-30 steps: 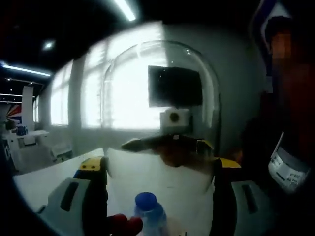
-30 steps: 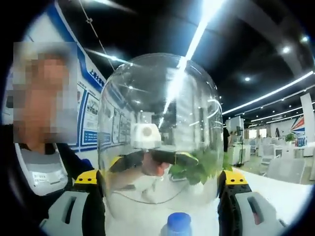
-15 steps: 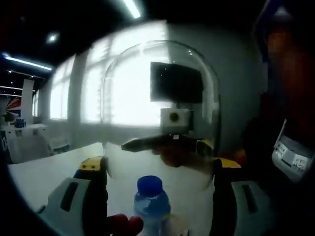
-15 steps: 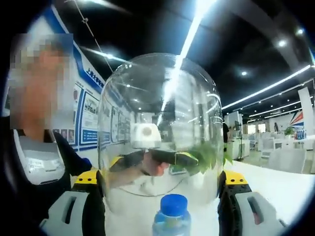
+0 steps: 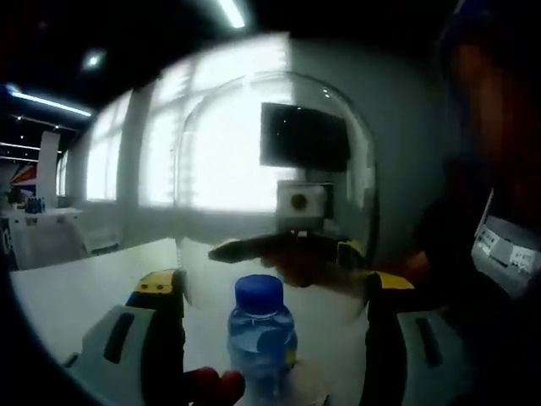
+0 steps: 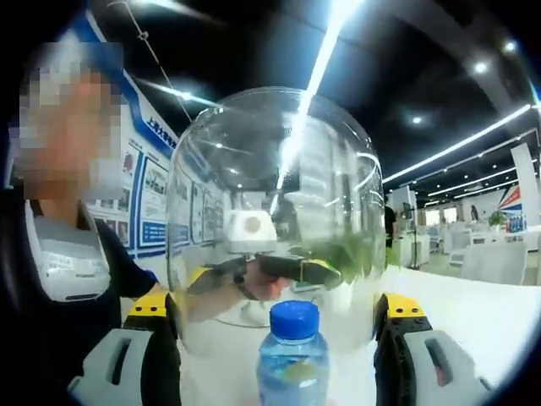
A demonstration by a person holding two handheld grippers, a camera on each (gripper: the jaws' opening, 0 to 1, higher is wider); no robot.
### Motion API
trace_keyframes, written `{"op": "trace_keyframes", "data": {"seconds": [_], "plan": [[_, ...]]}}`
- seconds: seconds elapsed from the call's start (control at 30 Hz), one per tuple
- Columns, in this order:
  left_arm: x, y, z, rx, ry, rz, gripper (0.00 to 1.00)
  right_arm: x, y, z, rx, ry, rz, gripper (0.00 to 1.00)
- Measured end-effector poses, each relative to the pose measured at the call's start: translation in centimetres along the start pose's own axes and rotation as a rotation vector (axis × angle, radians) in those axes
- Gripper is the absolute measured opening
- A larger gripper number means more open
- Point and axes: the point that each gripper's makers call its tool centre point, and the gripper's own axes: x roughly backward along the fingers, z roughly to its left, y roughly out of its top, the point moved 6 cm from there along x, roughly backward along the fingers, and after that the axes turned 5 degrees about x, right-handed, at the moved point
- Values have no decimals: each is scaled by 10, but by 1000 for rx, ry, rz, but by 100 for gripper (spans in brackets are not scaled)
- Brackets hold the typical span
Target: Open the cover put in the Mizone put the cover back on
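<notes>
A clear glass dome cover (image 5: 275, 161) (image 6: 270, 178) hangs in the air, held from two opposite sides. My left gripper (image 5: 275, 292) is shut on its lower wall, one jaw on each side. My right gripper (image 6: 275, 309) is shut on it the same way. Through the glass each view shows the other gripper (image 5: 292, 247) (image 6: 254, 271). The Mizone bottle (image 5: 260, 338) (image 6: 292, 355), pale blue with a blue cap, stands upright below the cover. Its cap reaches up to the cover's open rim.
A white table (image 5: 76, 296) (image 6: 482, 317) lies underneath. A person in dark clothes with a badge (image 6: 72, 262) (image 5: 499, 254) stands close beside the cover. Something red (image 5: 211, 387) sits by the bottle's foot. Desks and chairs (image 6: 473, 283) stand farther back.
The bottle has come up in both views while the cover stays fixed between the jaws: both grippers have carried the cover down toward the bottle.
</notes>
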Motion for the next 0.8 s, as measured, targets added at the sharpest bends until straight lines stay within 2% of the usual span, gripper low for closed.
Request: {"op": "trace_keyframes", "data": {"seconds": [0.3,0.53,0.6,0.8], "plan": [[-3,-20,7,5,1,32,74,3,-24,0,-6,-5,10,90],[-2,-24,8,-6,1,56,74,2,-28,-2,4,-6,26,90],[-1,-26,9,2,1,46,74,3,-30,-3,-7,-8,20,90],[-3,-39,11,13,11,80,75,4,-40,-7,-13,-4,47,90]]}}
